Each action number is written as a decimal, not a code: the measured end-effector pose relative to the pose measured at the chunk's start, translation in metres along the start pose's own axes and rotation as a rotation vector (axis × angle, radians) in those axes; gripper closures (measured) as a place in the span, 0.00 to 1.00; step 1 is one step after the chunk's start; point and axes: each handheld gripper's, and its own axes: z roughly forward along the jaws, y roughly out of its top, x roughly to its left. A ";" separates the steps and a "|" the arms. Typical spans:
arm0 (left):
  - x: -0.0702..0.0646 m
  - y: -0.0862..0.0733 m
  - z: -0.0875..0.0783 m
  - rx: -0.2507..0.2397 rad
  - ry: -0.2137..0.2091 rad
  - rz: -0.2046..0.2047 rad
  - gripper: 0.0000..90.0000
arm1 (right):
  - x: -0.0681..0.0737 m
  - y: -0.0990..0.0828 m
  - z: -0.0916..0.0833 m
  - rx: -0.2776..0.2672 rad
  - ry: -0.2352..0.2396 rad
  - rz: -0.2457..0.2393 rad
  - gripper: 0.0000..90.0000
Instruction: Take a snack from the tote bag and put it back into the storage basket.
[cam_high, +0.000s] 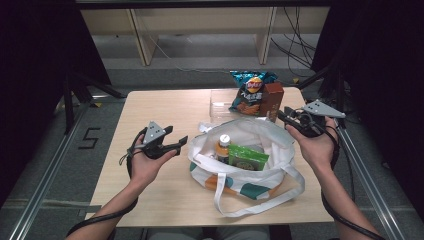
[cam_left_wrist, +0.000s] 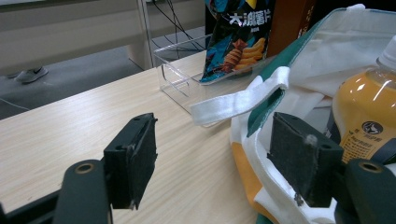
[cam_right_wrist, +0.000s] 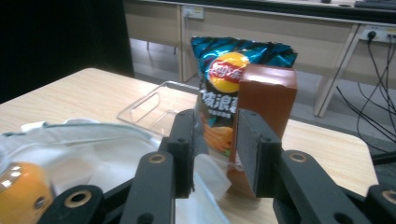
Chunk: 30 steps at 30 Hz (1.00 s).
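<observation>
Taking the white tote bag (cam_high: 247, 150) at the middle of the tabletop (cam_high: 150, 107) as the landmark: the left tool (cam_high: 175, 139) hovers just left of the bag's rim, its jaws spread wide with nothing between them; in the left gripper view one pad sits against the bag's cloth edge. Inside the bag stand an orange drink bottle (cam_high: 223, 147) and, to its right, a green packet (cam_high: 247, 157). Behind the bag lies a clear plastic tray (cam_high: 220, 104), and behind its right corner stand a blue chip bag (cam_high: 250, 91) and a brown carton (cam_high: 272, 100), touching. The right tool (cam_high: 286, 117) hangs at the bag's right rear corner, jaws partly open, holding nothing, aimed at the carton.
</observation>
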 end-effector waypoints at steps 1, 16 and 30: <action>0.000 0.000 0.000 0.000 0.000 -0.001 0.34 | 0.001 -0.001 -0.002 0.001 0.006 -0.011 0.77; 0.001 0.001 -0.003 -0.003 0.009 -0.003 0.34 | 0.010 -0.011 -0.019 0.020 0.048 -0.010 0.77; 0.003 0.004 -0.001 -0.012 0.008 0.000 0.35 | 0.020 -0.016 -0.026 0.026 0.104 -0.017 0.76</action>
